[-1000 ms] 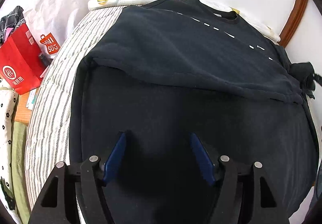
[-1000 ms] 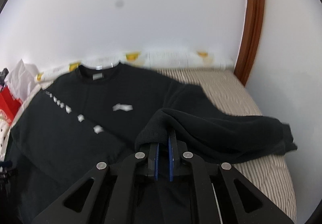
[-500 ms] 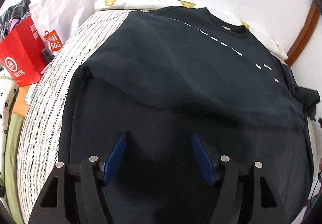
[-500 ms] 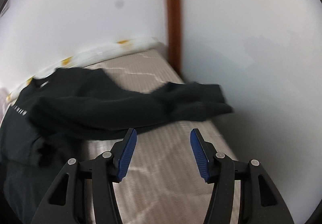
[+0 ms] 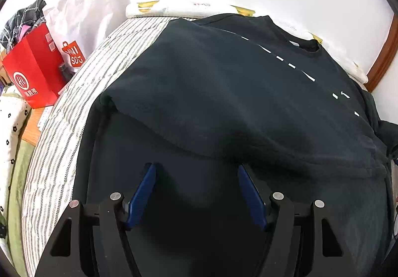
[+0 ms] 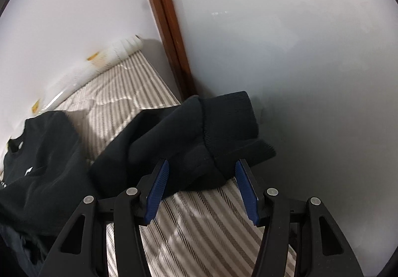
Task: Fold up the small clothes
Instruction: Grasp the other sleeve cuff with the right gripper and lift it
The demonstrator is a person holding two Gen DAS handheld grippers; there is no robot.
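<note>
Both grippers' fingers stand apart: left gripper (image 5: 196, 170) over the black cotton sweatshirt (image 5: 223, 92), right gripper (image 6: 202, 165) at its sleeve cuff (image 6: 223, 120).

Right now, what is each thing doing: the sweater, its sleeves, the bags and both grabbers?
Black sweatshirt: flat on the striped bed, one sleeve folded across.
Other sleeve: bunched by the wall.
Red bag: upright, stuffed with clothes.
Left gripper: jaws open, empty.
Right gripper: jaws open around the sleeve.
</note>
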